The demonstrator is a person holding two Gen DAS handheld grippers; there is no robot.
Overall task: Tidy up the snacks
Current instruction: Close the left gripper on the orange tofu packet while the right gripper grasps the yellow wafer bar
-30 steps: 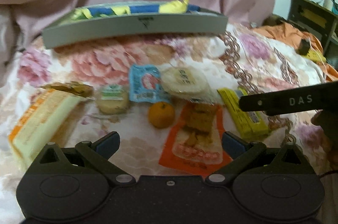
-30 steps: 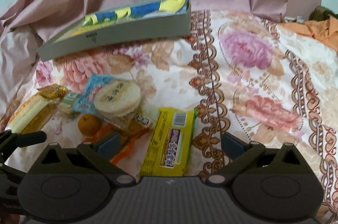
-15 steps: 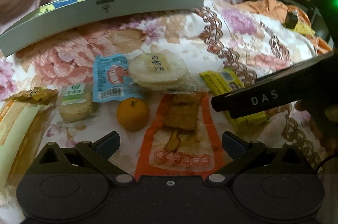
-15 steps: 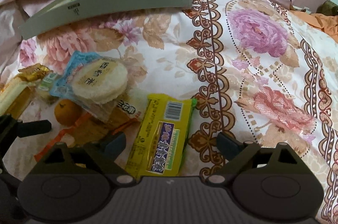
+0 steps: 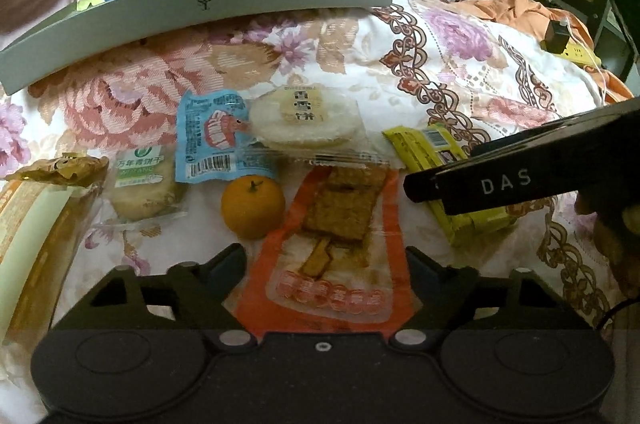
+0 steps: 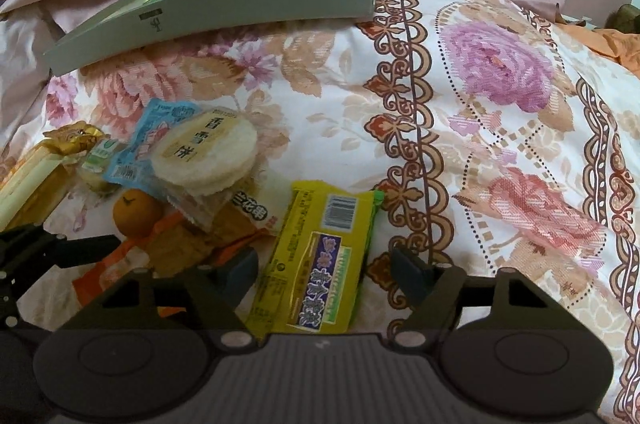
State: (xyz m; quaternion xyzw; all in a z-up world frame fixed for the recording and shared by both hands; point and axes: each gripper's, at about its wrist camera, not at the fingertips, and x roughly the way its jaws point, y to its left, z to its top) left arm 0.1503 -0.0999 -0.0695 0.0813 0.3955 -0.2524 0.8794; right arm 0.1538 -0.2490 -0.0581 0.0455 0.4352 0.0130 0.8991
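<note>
Snacks lie on a floral bedspread in front of a grey box [image 5: 200,19] lined with blue and yellow paper. My left gripper [image 5: 322,260] is open and low over the orange tofu packet [image 5: 332,252], a finger on each side of it. A small orange [image 5: 253,206], a blue packet [image 5: 212,139] and a round rice cracker pack [image 5: 304,121] sit just beyond. My right gripper [image 6: 324,272] is open, its fingers straddling the yellow snack bar [image 6: 320,256] without clearly touching it. The same grey box [image 6: 224,7] stands behind.
A green-label biscuit [image 5: 142,183], a gold wrapper [image 5: 60,169] and a long cream-and-orange packet [image 5: 32,244] lie at the left. The right gripper's black body [image 5: 520,175] crosses the left view over the yellow bar. Pink curtain hangs behind; orange cloth [image 5: 520,7] and dark furniture are far right.
Both grippers have come lower and closer to the snacks. Each pair of fingers has narrowed, the left around the orange packet and the right around the yellow bar.
</note>
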